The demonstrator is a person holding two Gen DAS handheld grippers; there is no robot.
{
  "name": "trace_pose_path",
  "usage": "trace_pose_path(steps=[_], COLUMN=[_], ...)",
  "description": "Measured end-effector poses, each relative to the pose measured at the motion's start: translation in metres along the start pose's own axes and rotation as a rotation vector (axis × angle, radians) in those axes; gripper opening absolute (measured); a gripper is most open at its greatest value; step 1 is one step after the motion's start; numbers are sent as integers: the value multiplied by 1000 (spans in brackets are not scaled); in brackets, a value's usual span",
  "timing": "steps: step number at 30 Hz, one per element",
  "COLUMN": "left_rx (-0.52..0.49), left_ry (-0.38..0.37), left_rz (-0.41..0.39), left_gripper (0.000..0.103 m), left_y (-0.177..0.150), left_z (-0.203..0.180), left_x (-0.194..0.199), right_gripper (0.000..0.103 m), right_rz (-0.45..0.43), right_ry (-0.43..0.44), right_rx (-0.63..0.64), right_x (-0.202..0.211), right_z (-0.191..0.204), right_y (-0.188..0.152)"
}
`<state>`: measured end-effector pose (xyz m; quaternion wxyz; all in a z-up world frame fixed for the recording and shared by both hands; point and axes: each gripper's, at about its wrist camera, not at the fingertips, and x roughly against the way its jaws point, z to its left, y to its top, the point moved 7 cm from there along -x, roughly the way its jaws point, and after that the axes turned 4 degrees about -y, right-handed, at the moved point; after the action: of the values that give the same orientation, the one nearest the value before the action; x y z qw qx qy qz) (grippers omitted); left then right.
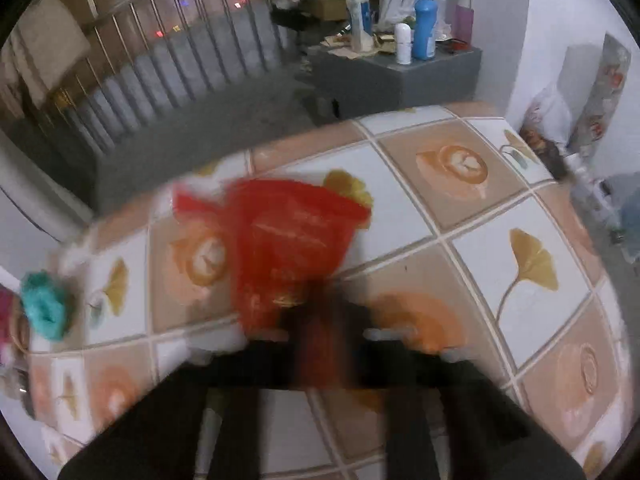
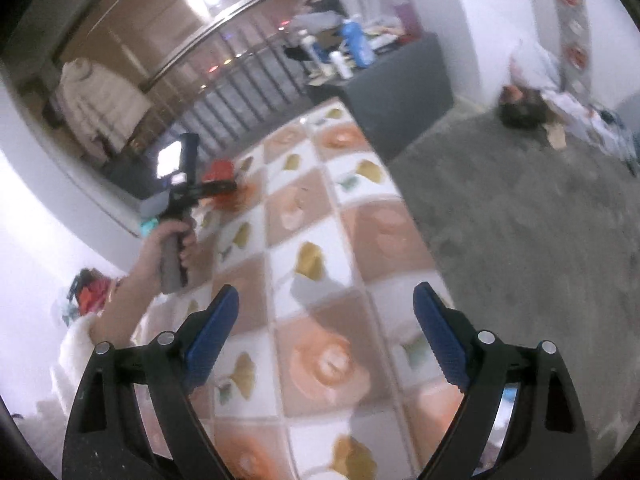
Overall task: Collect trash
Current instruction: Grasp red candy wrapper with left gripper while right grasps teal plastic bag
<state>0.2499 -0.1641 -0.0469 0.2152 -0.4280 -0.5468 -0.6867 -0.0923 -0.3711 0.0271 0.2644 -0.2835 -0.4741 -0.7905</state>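
The left wrist view looks steeply down along its own hand-held gripper [image 1: 320,320], close over the worktop with the tiled leaf-and-cup patterned cloth [image 1: 480,216], blurred. The right wrist view sits back and looks along that same patterned worktop [image 2: 320,240] between its blue-padded fingers [image 2: 216,328]. Both share the cloth, the metal railing [image 1: 160,60] [image 2: 248,84], and the grey cabinet carrying the blue plastic bottle [image 1: 424,28] [image 2: 358,46].

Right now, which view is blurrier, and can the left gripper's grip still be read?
Left wrist view: heavy motion blur smears the left gripper and red plastic bag, though jaws look closed on it. Right wrist view: right gripper sharp, tablecloth softly blurred, fisheye-bent.
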Motion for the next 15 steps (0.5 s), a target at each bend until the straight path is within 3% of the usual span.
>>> trace_pose_path(steps=[4, 8, 12, 15], left_rx=[-9, 86, 252, 396], left_ry=[-43, -118, -140, -62], left_rz=[-26, -24, -31, -74], left_gripper=[1, 1, 1, 1], left_y=[-29, -95, -166, -205], left_z=[13, 52, 117, 178], left_x=[25, 70, 121, 146], right_gripper=[85, 87, 94, 95], right_rz=[13, 26, 80, 145], right_ry=[26, 104, 111, 138], right_rx=[71, 175, 429, 644], right_x=[-21, -44, -100, -159], right_z=[33, 90, 181, 268], right_y=[16, 35, 57, 59])
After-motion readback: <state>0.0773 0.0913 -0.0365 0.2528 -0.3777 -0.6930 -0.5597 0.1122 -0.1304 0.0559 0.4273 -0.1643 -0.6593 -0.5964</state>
